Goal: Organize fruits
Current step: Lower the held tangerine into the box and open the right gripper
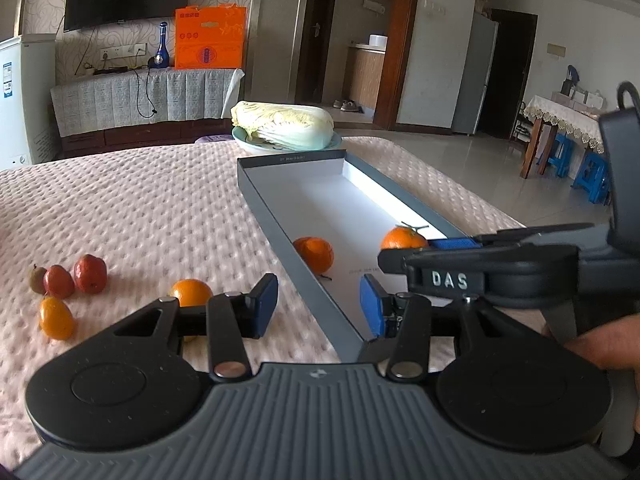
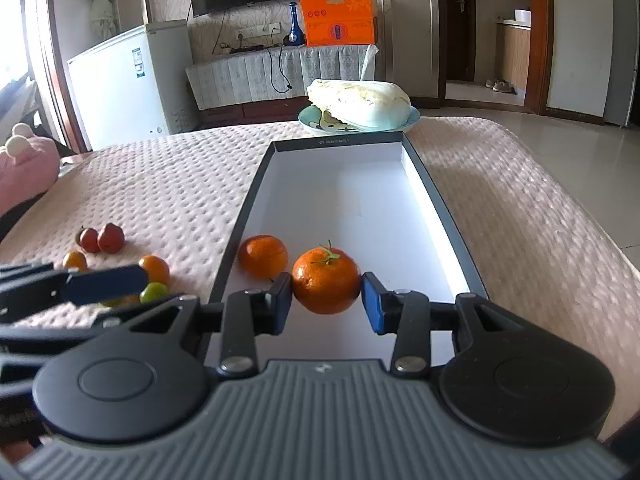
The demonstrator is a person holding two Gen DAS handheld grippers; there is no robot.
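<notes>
Inside the long grey box (image 2: 440, 204), near its close end, the right gripper (image 2: 326, 300) framed a stemmed tangerine (image 2: 326, 280). Its fingers (image 2: 374, 304) stood wide: the left pad looked to be touching the peel, while a thin gap showed at the right pad. Whether the fruit was being set down or taken up could not be told. It seemed to rest on the white floor of the box, just beside a second tangerine (image 2: 263, 255) lying by the left wall.

To do this step well, I judged that the fingers should part evenly and draw straight back, so that neither pad nudged the round fruit into its neighbour.

The left gripper (image 1: 318, 304) hung over the box's left rim with its fingers wide and nothing between them. On the pink quilted desk (image 1: 160, 200) waited the loose fruit: an orange (image 1: 191, 292) just left of the left gripper, a yellow-orange fruit (image 1: 57, 318), and two red fruits (image 1: 76, 276). A green fruit (image 2: 154, 292) showed only from the right wrist.

A cabbage (image 1: 284, 124) on a plate (image 1: 338, 141) sat beyond the box's far end, well clear. The box wall was the main obstacle.
</notes>
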